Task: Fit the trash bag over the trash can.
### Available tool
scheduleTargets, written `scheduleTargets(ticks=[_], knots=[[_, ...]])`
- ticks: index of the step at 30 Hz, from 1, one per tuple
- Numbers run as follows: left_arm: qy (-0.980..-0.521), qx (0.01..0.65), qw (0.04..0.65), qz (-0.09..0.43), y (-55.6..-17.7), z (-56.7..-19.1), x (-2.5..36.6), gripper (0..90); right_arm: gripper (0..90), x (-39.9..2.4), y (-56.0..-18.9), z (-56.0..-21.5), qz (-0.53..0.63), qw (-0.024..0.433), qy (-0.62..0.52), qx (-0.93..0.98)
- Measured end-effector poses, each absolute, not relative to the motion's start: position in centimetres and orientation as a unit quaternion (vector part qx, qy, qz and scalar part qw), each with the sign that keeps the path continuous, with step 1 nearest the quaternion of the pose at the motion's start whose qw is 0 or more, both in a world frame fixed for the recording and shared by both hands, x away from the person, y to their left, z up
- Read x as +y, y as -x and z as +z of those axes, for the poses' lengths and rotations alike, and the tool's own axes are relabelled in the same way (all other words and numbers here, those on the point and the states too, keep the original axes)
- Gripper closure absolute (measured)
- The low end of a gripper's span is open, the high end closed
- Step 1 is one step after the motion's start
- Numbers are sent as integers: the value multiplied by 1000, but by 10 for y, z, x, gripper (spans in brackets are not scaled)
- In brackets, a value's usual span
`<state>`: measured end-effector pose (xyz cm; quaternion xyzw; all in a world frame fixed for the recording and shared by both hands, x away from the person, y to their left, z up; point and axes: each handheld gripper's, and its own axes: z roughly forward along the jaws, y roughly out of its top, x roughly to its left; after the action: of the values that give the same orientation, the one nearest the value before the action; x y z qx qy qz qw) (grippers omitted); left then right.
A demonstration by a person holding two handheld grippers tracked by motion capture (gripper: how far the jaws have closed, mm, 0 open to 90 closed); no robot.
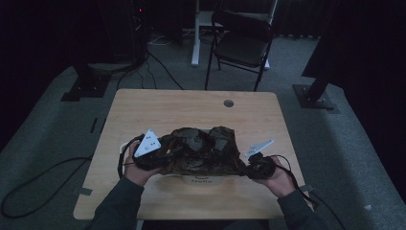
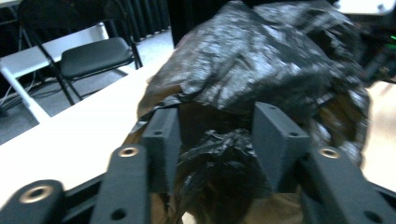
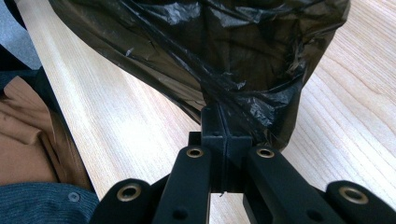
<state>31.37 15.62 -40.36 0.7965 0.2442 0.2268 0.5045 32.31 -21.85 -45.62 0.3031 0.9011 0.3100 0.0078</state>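
A crumpled black plastic bag (image 1: 201, 148) hangs over the near middle of the wooden table (image 1: 191, 105), stretched between my two grippers. My left gripper (image 1: 165, 155) is at the bag's left end. In the left gripper view its jaws (image 2: 219, 126) stand apart, and a loose bunch of the bag (image 2: 261, 60) lies between the pads. My right gripper (image 1: 247, 165) is at the bag's right end. In the right gripper view it (image 3: 219, 121) is shut on a pinch of the bag's film (image 3: 210, 46). A white object (image 1: 203, 180) with dark lettering peeks out under the bag, mostly hidden.
A hole (image 1: 228, 103) marks the table's far edge. A dark folding chair (image 1: 244, 43) stands beyond the table beside a white desk leg (image 1: 195, 43). Cables run over the grey carpet at left (image 1: 43, 177). Dark stands rest on the floor at either side.
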Motion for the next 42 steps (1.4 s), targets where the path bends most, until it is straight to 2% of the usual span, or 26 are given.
scheduleTargets(ticks=[4, 9, 19, 27, 32, 36, 41, 42], knots=[[-794, 263, 508, 207, -328, -400, 156, 736, 900, -220, -324, -458, 307, 8, -304, 902], [-804, 277, 483, 210, -344, -399, 150, 900, 900, -220, -325, -460, 304, 8, -303, 903], [-803, 328, 447, 218, -384, -401, 148, 900, 900, -222, -324, -462, 301, 2, -305, 904], [-792, 388, 425, 204, -417, -409, 157, 900, 900, -227, -322, -464, 300, -1, -307, 903], [-793, 405, 407, 204, -428, -417, 159, 900, 900, -228, -321, -464, 299, -1, -306, 904], [-778, 424, 419, 196, -434, -418, 166, 900, 900, -229, -321, -465, 298, -1, -306, 904], [-783, 411, 424, 196, -430, -415, 167, 900, 899, -230, -319, -462, 305, 1, -304, 903], [-782, 409, 428, 195, -429, -414, 167, 900, 868, -230, -319, -461, 309, 1, -303, 901]])
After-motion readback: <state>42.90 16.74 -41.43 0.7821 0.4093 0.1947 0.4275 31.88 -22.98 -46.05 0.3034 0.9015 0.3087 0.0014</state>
